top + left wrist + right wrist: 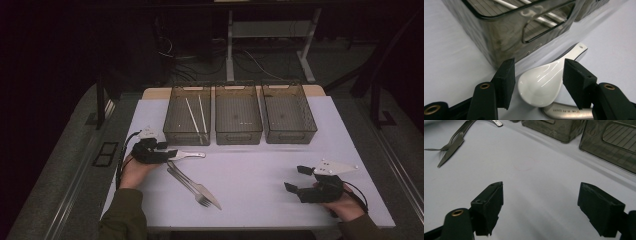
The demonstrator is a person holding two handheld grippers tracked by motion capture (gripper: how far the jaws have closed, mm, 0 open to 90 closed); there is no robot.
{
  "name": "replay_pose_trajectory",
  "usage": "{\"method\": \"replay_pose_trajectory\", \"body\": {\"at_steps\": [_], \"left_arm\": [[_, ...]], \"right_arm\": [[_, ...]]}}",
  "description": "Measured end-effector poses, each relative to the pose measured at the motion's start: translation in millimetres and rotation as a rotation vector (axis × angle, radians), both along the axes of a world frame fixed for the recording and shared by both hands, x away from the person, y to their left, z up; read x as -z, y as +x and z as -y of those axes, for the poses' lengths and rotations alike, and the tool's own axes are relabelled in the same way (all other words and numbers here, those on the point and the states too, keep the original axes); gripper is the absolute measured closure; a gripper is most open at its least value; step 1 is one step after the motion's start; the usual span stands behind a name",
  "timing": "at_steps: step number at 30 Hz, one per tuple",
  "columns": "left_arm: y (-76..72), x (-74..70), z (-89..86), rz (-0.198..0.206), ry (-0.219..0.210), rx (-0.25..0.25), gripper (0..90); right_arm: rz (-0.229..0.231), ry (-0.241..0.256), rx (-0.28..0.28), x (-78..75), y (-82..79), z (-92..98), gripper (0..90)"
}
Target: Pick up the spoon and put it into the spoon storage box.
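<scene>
A white ceramic spoon lies on the white table just in front of the left bin, its handle pointing away. My left gripper is open, with one jaw on each side of the spoon's bowl and a gap on both sides. In the high view the left gripper sits at the table's left, with the spoon at its tips. A metal handle lies under the spoon's bowl. My right gripper rests open at the front right, over bare table, and nothing is between its jaws.
Three dark see-through bins stand in a row at the back: the left bin holds two chopsticks, then the middle bin and the right bin. A fork and a knife lie crossed at the front centre.
</scene>
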State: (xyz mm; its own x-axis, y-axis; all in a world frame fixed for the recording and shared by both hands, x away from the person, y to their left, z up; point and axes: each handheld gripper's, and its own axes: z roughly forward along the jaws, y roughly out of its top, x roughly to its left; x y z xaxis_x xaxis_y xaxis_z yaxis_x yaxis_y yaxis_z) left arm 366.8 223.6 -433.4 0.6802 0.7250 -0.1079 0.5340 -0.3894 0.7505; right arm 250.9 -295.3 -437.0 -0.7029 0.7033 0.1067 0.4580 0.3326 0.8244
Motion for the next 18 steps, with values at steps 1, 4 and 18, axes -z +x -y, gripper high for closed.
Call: {"method": "replay_pose_trajectory", "body": {"at_steps": [1, 4, 18], "left_arm": [[0.4, 0.9, 0.8, -0.006, 0.011, -0.001, 41.9], [2.0, 3.9, 2.6, -0.019, 0.028, 0.004, 41.9], [3.0, 9.2, 5.8, -0.044, 0.054, 0.016, 43.0]], "right_arm": [[0.000, 0.000, 0.001, 0.0, 0.1, 0.0, 20.5], [0.002, -0.002, -0.002, 0.1, 0.1, -0.2, 20.5], [-0.001, 0.000, 0.001, 0.1, 0.2, 0.1, 20.5]]}}
